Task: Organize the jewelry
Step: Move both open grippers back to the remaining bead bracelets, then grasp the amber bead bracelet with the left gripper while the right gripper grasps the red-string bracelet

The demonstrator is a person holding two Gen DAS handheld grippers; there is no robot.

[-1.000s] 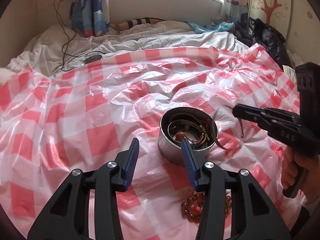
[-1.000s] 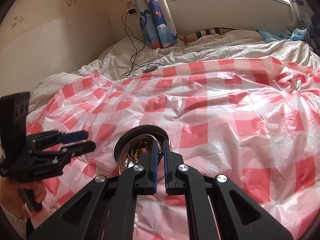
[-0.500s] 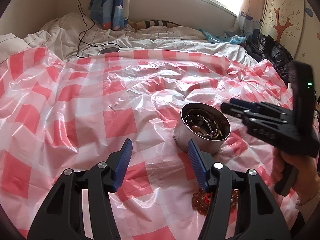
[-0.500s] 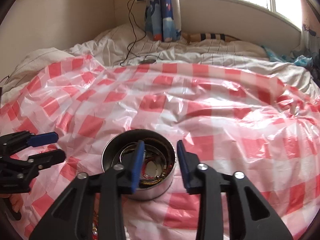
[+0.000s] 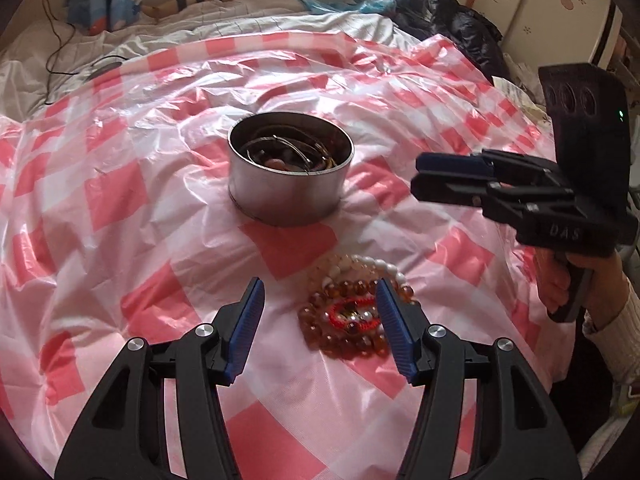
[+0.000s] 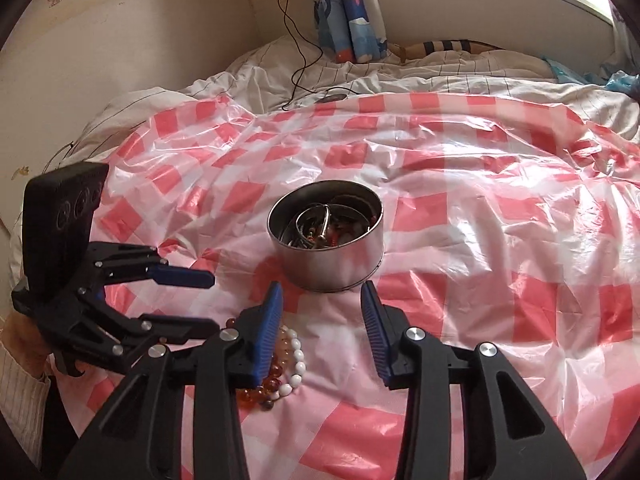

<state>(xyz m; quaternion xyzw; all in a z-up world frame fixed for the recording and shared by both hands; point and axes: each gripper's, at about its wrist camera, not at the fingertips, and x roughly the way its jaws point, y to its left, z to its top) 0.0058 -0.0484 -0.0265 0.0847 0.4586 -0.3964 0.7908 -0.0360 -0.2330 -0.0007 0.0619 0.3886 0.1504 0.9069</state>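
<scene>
A round metal tin (image 5: 290,172) with bangles and jewelry inside sits on the red-checked plastic sheet (image 5: 120,200); it also shows in the right wrist view (image 6: 327,242). A pile of bead bracelets (image 5: 352,308), amber, white and red, lies in front of the tin, and shows in the right wrist view (image 6: 286,364). My left gripper (image 5: 320,324) is open and empty, with its right finger over the pile. My right gripper (image 6: 322,336) is open and empty, just short of the tin; it shows at the right in the left wrist view (image 5: 436,178).
The sheet covers a bed with white bedding (image 6: 400,76). A black cable (image 6: 300,60) runs to a wall socket at the back. Dark clothes (image 5: 460,28) lie at the far right. A blue curtain (image 6: 348,8) hangs behind.
My right gripper has opened wide and drawn back from above the tin. My left gripper has drawn back and opened wider, so the bead pile now lies between its fingers.
</scene>
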